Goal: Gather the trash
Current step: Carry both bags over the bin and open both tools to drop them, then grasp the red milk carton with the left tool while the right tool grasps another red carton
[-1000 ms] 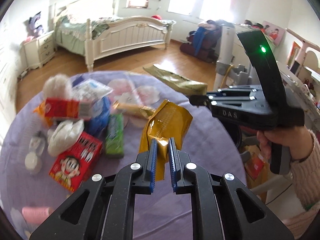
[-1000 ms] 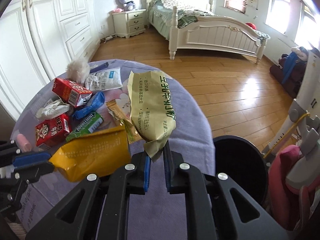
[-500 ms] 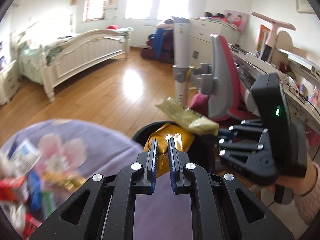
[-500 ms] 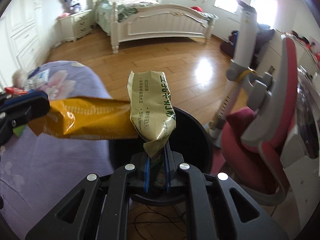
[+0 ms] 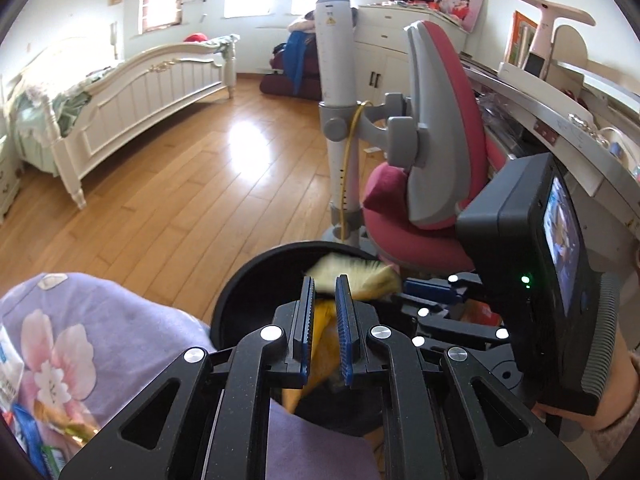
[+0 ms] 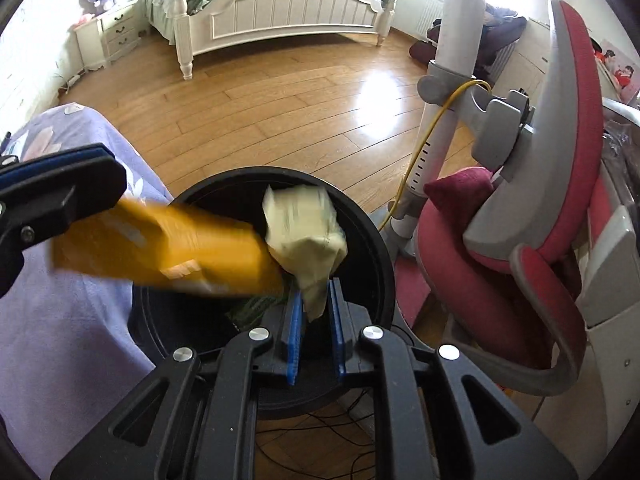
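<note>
Both grippers hover over a black round trash bin (image 5: 256,280) (image 6: 360,216) beside the purple-clothed table. My left gripper (image 5: 325,292) has its jaws parted; an orange snack bag (image 5: 320,344) (image 6: 168,252) is blurred and slipping down between them into the bin. My right gripper (image 6: 314,300) is also parted; a pale yellow-green wrapper (image 6: 308,236) (image 5: 352,274) is blurred and dropping from it over the bin mouth. The right gripper also shows in the left wrist view (image 5: 432,292), and the left gripper shows at the left edge of the right wrist view (image 6: 60,184).
The purple flowered tablecloth (image 5: 80,340) (image 6: 60,300) lies to the left, with leftover wrappers (image 5: 24,432) at its lower-left edge. A pink and grey chair (image 5: 432,184) (image 6: 540,240) stands close behind the bin. A white bed (image 6: 280,4) stands across the wooden floor.
Both grippers swung from the table to above the bin. In the last half second both jaws opened, and the orange bag and the yellow-green wrapper began falling into the bin.
</note>
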Demonstrator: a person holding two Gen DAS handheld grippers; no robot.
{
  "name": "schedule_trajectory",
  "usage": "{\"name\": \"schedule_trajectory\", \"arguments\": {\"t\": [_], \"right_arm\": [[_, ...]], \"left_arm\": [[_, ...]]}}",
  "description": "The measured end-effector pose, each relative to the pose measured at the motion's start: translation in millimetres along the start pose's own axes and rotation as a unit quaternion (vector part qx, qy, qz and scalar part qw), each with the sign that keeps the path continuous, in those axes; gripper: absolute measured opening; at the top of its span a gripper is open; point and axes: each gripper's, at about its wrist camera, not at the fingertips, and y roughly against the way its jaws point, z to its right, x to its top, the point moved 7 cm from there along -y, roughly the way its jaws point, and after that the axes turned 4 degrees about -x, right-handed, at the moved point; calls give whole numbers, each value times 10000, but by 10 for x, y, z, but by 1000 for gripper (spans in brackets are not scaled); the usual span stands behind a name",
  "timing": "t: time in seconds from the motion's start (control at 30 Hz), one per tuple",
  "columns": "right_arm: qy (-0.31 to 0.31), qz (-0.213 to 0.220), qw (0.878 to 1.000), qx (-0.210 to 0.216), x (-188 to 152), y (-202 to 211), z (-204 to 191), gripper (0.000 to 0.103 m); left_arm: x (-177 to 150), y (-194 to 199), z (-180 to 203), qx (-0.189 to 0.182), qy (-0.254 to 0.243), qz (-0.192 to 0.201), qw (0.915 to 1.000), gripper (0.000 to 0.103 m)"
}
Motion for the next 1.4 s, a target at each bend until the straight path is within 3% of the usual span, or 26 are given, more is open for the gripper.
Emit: {"name": "schedule_trajectory", "arguments": {"t": [0.1, 0.13, 0.17, 0.23, 0.47, 0.5, 0.57, 0.67, 0.83, 1.0, 1.03, 1.17, 1.4], "right_arm": [[15, -29, 10000, -18, -2, 18, -21, 22], [-2, -10, 10000, -49, 2, 37, -25, 42], [-33, 57, 9999, -98, 10, 71, -20, 71], [-95, 370, 9990, -231, 52, 200, -11, 91], [17, 539, 9985, -118, 161, 419, -149, 91], [60, 557, 9984, -71, 167, 463, -210, 91], [143, 588, 9981, 65, 178, 514, -325, 91], [311, 650, 9969, 313, 193, 594, -579, 91], [656, 662, 9924, 806, 199, 720, -1113, 91], [1054, 858, 9836, 1190, 206, 963, -1621, 91], [1130, 900, 9815, 1259, 200, 1013, -1724, 91], [1344, 919, 9756, 1475, 175, 1118, -2022, 90], [1498, 888, 9724, 1555, 156, 1197, -2197, 89]], "left_arm": [[2, 11, -67, -6, 101, 12, 9999, 20], [1, 30, -81, -13, 129, 31, 9999, 23], [-13, 78, -97, -17, 151, 51, 9999, 26], [-20, 140, -107, -22, 205, 106, 9997, 28], [-67, 496, -99, -44, 241, 313, 9992, 31], [-90, 592, -112, -18, 265, 368, 9990, 36], [-147, 797, -177, 127, 384, 516, 9978, 59], [-271, 1099, -317, 213, 598, 697, 9955, 61], [-653, 1728, -714, 872, 920, 880, 9880, 72], [-1166, 2428, -1139, 1836, 1120, 1055, 9709, 79], [-1302, 2554, -1238, 2024, 1201, 1042, 9663, 80], [-1712, 2791, -1465, 2218, 1446, 800, 9610, 80], [-2209, 2711, -1851, 2240, 1864, 359, 9559, 80]]}}
